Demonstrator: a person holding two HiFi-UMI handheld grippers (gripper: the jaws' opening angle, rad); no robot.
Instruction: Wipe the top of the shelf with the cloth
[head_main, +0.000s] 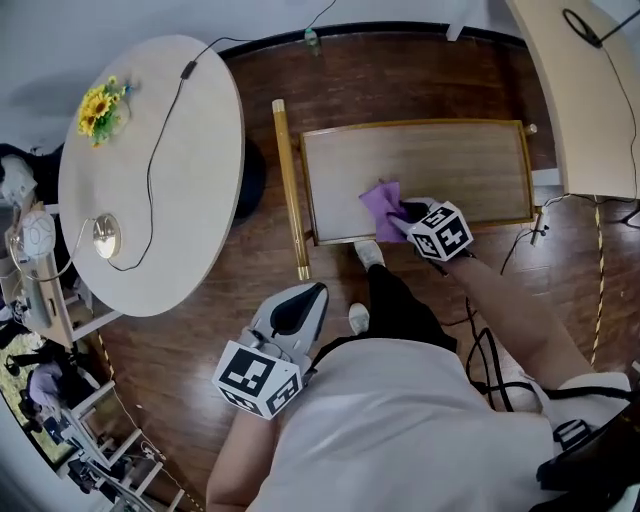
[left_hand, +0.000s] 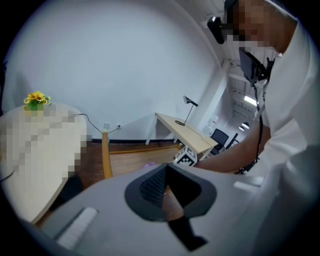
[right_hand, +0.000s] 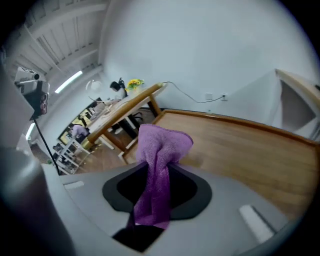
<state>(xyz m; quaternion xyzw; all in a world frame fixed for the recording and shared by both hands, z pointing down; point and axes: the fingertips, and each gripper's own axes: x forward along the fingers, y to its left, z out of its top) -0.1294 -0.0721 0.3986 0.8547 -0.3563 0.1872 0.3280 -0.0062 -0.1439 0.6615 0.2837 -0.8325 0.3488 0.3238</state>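
**Purple cloth down at the near edge, wide shelf ahead**

Closest in, the left gripper (head_main: 300, 304) hangs by the person's body over the dark floor. Its jaws meet at the tips with nothing between them, so it is idle in this step.

Further out, the right gripper (head_main: 408, 214) is clamped on the cloth (head_main: 382, 205). Its own view shows the purple towelling pinched between the jaws, with a bunched fold standing out ahead of them. That fold sits on the shelf top (head_main: 450, 165), close to the near rail and left of centre. I cannot say how firmly it presses.

My read is that wiping is under way with most of the wood unswept. Only a small wad meets the surface, so tilting the gripper lower should lay more fabric flat. Long overlapping passes toward the far rail, then across to the right end, look like the way to cover it. The raised rim (head_main: 410, 124) will trap dust, so push into the corners. Keep the clamp tight, because a dragged cloth can slip free.
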